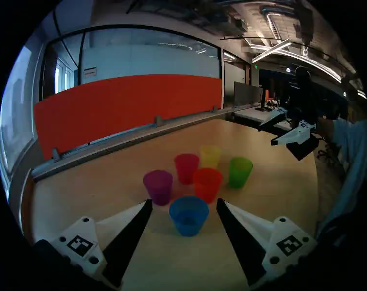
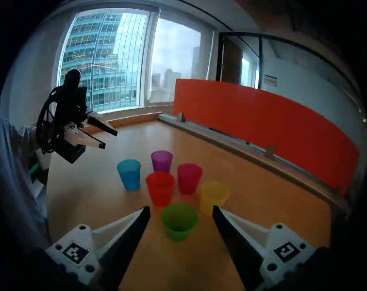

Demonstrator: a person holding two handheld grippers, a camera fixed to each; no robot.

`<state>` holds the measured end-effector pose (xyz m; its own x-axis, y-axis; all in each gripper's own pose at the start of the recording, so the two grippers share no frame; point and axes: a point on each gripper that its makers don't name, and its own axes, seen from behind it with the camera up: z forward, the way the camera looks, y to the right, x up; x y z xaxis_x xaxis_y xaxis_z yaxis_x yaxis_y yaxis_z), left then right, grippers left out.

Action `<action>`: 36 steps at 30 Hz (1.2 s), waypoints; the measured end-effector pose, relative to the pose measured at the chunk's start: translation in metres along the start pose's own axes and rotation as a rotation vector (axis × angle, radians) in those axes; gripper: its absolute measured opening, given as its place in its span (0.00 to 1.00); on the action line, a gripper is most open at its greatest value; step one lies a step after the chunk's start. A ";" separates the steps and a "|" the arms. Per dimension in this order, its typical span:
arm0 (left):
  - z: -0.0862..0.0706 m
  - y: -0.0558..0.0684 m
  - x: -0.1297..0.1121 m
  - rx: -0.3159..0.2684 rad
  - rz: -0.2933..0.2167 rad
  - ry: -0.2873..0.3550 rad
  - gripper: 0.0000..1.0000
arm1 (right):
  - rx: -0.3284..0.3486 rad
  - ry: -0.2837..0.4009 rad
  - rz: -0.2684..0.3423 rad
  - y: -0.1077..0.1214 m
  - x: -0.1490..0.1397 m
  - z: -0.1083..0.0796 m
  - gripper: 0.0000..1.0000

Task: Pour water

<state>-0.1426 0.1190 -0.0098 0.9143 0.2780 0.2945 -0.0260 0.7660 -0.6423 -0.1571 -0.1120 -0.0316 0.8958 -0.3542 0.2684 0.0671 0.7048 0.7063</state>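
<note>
Spanning my view, table (image 1: 280, 194): pale wood, orange partition (image 1: 125, 106) along its far edge.
Left gripper (image 1: 183, 201): fingers wide, blue cup (image 1: 188, 216) standing between them, untouched.
Right gripper (image 2: 180, 208): wide too, green cup (image 2: 179, 220) between its fingers, no contact I can see.
Other cups: purple cup (image 1: 158, 185), magenta cup (image 1: 186, 167), orange cup (image 1: 208, 184), yellow cup (image 1: 210, 156), bunched upright beside those two.

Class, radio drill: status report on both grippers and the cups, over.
Left gripper open, lined up on blue cup. Right gripper open, lined up on green cup. Neither cup gripped. Orange cup crowds close to both.
</note>
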 end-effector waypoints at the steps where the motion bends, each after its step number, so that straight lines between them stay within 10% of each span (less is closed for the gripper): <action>1: 0.002 0.000 -0.004 -0.002 0.000 -0.008 0.98 | 0.003 -0.007 0.003 -0.001 -0.004 0.003 0.99; 36: 0.059 0.004 -0.087 -0.088 0.019 -0.264 0.99 | 0.041 -0.165 0.039 -0.002 -0.079 0.061 0.99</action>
<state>-0.2464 0.1314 0.0036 0.7770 0.4422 0.4481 0.0029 0.7093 -0.7049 -0.2551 -0.1229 -0.0137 0.8127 -0.4256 0.3981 0.0126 0.6958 0.7181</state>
